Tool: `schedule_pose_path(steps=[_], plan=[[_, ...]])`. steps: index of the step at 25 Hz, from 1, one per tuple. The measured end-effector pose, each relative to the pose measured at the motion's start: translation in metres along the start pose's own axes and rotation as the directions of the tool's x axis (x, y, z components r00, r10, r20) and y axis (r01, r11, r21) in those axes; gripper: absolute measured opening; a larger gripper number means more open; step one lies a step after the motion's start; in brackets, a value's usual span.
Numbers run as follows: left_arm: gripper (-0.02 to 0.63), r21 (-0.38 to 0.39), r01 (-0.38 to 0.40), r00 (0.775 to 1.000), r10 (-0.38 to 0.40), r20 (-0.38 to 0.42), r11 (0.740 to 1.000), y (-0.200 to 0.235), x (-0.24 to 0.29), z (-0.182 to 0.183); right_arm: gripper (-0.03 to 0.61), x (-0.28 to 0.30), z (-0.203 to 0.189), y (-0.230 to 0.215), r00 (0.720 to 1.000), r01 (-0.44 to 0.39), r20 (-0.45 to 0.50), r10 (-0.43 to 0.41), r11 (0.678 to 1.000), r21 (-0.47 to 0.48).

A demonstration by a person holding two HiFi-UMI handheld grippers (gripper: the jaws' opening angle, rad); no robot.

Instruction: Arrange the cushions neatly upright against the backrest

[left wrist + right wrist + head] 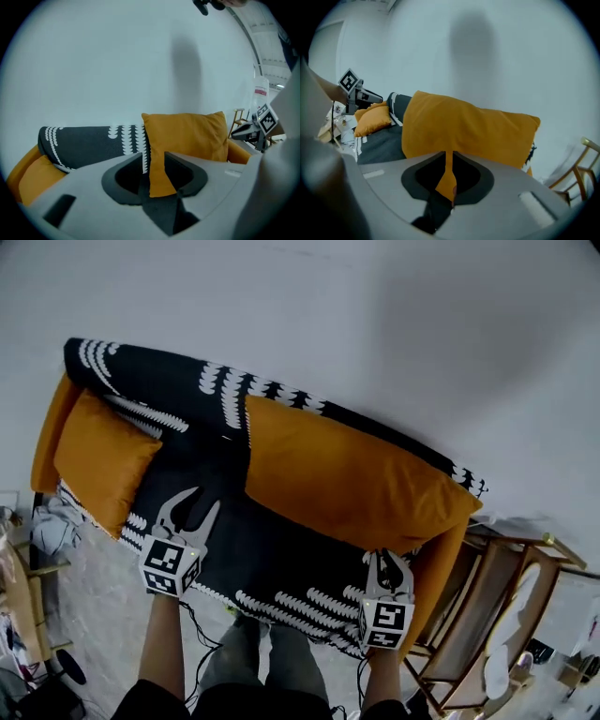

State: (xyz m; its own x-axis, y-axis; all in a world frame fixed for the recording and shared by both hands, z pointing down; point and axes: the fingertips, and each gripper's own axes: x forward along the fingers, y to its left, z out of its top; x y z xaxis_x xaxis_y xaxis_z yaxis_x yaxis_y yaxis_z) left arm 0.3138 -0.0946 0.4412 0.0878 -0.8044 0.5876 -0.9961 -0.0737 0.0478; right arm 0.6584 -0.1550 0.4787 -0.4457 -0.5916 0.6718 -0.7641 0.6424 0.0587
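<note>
Large cushion (347, 474) stands against the backrest (169, 381). Left gripper (202, 502) part-open, right gripper (387, 561) closed, both empty. Recommend lifting the far-left cushion (103, 460) by its top corners.

Dim, cool, even light. A soft shadow smudges the wall (93, 56) upper centre; fisheye corners go black; the cushion (187, 136) is sharp.
</note>
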Motion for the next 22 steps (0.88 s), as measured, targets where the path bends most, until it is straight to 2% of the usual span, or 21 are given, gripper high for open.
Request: schedule_pose_path(steps=[3,7,11,14,22], plan=[[0.112,-0.052,-0.067,0.997,0.069,0.039,0.996,0.025,-0.043,-0.002,0.015,0.008,0.038,0.047,0.994,-0.096,0.041,0.099,0.993,-0.065],[0.069,-0.120,-0.158,0.983,0.168,0.075,0.980,0.058,-0.113,-0.014,0.014,0.005,0.081,0.117,0.978,-0.183,0.078,0.195,0.973,-0.143],[0.032,-0.143,-0.235,0.961,0.252,0.117,0.961,0.087,-0.187,-0.021,0.014,-0.005,0.121,0.191,0.952,-0.257,0.109,0.286,0.941,-0.222],[-0.002,-0.198,-0.312,0.928,0.343,0.145,0.929,0.113,-0.245,-0.034,0.012,-0.015,0.141,0.248,0.928,-0.312,0.120,0.354,0.910,-0.271],[-0.003,-0.354,-0.446,0.831,0.527,0.177,0.822,0.154,-0.399,-0.078,0.014,-0.071,0.165,0.397,0.862,-0.447,0.080,0.500,0.825,-0.345]])
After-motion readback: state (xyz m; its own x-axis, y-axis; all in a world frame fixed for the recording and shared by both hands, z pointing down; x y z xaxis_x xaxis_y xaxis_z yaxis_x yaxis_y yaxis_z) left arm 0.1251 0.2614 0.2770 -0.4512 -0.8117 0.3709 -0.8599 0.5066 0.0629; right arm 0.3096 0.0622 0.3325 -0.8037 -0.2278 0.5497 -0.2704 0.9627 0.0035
